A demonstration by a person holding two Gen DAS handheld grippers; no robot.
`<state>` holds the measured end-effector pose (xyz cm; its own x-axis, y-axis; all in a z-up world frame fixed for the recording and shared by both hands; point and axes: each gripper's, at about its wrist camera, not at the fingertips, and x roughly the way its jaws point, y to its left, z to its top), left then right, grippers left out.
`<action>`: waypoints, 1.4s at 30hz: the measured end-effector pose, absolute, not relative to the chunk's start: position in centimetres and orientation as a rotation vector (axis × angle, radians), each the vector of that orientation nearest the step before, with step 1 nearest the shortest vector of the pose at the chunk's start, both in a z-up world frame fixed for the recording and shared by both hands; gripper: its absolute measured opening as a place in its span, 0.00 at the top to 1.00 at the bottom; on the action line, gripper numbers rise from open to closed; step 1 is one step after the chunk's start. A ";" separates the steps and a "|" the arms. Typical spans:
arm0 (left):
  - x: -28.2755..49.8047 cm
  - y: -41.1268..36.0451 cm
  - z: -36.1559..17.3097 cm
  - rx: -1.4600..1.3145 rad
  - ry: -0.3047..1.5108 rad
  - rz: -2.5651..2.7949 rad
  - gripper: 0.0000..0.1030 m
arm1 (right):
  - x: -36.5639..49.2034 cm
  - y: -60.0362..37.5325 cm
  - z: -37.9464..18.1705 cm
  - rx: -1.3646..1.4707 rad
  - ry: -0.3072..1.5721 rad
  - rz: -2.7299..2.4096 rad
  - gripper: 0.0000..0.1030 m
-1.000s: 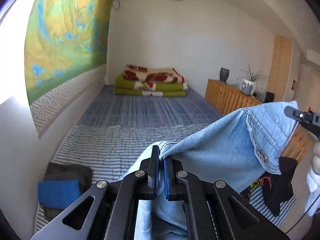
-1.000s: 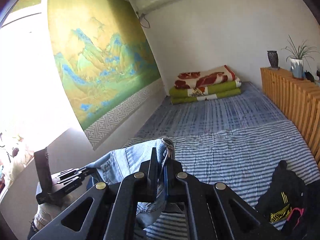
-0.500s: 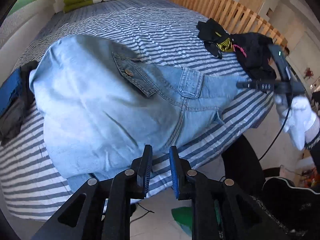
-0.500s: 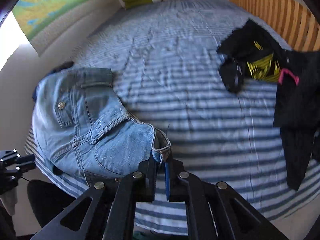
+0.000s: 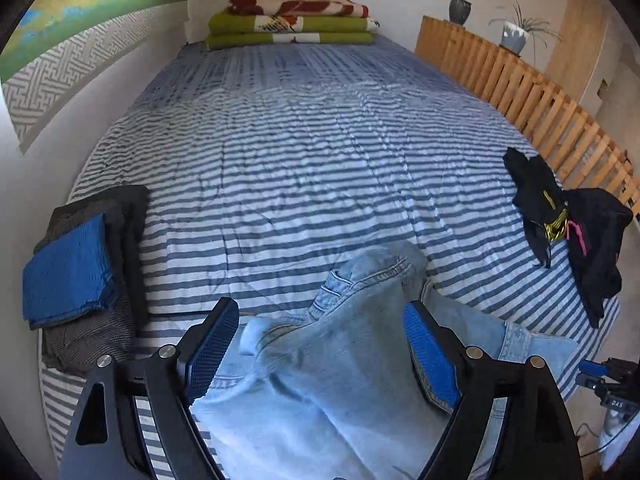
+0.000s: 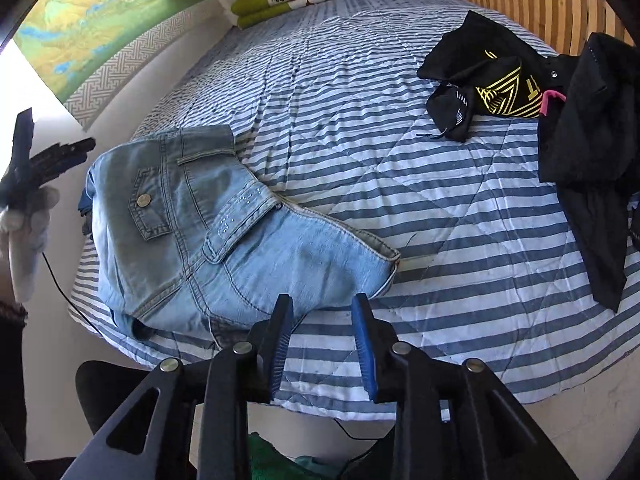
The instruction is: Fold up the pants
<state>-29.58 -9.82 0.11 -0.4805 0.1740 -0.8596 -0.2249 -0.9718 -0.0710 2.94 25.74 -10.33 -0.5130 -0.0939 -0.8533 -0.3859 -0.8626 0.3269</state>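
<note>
Light blue denim pants (image 6: 208,236) lie folded at the near edge of the striped bed (image 6: 440,208), waistband and back pocket facing up. In the left wrist view the same pants (image 5: 332,360) bunch up right under my left gripper (image 5: 322,324), which is wide open with denim showing between its blue pads but not clamped. My right gripper (image 6: 322,316) is open too, hovering just past the pants' near hem, with nothing between its fingers. The left gripper (image 6: 44,160) shows at the far left of the right wrist view, held by a gloved hand.
A heap of black clothes (image 6: 560,96) lies on the right of the bed. A folded blue and dark grey stack (image 5: 80,268) sits at the bed's left edge. Folded blankets (image 5: 292,20) lie at the headboard end. A wooden slatted rail (image 5: 520,92) runs along the right.
A second ago both grippers held the pants up in the air. They laid them on the bed; the left gripper opened first, and now the right has let go as well.
</note>
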 end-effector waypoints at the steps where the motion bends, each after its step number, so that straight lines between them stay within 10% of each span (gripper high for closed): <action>1: -30.2 -9.0 -1.1 -1.485 0.070 2.477 0.16 | 2.9 25.7 -10.8 -1.460 0.737 2.473 0.70; 5: -28.7 -6.4 -3.9 -1.491 0.126 2.436 0.17 | 2.9 25.8 -12.2 -1.513 0.799 2.424 0.70; 8: -26.9 -5.6 -5.3 -1.517 0.179 2.429 0.86 | 1.8 25.9 -13.0 -1.546 0.764 2.396 0.70; 12: -22.8 -6.8 -4.9 -1.441 -0.060 2.400 0.92 | -0.5 25.2 -12.3 -1.568 0.801 2.444 0.70; 23: -6.3 -0.7 -6.6 -1.303 -0.010 2.146 0.92 | -7.9 23.2 -6.6 -1.502 0.974 2.617 0.53; 35: -3.1 -0.1 -8.2 -1.324 0.071 2.127 0.92 | -6.9 25.1 -13.5 -1.635 1.212 2.344 0.52; 38: -3.0 0.0 -7.8 -1.334 0.127 2.147 0.91 | -7.4 25.0 -14.2 -1.625 1.379 2.346 0.76; 39: -3.0 0.3 -7.5 -1.340 0.162 2.175 0.86 | -7.6 24.7 -14.2 -1.639 1.428 2.346 0.92; 42: -3.3 0.9 -5.5 -1.302 0.231 2.242 0.40 | -7.8 23.7 -12.9 -1.604 1.370 2.429 0.97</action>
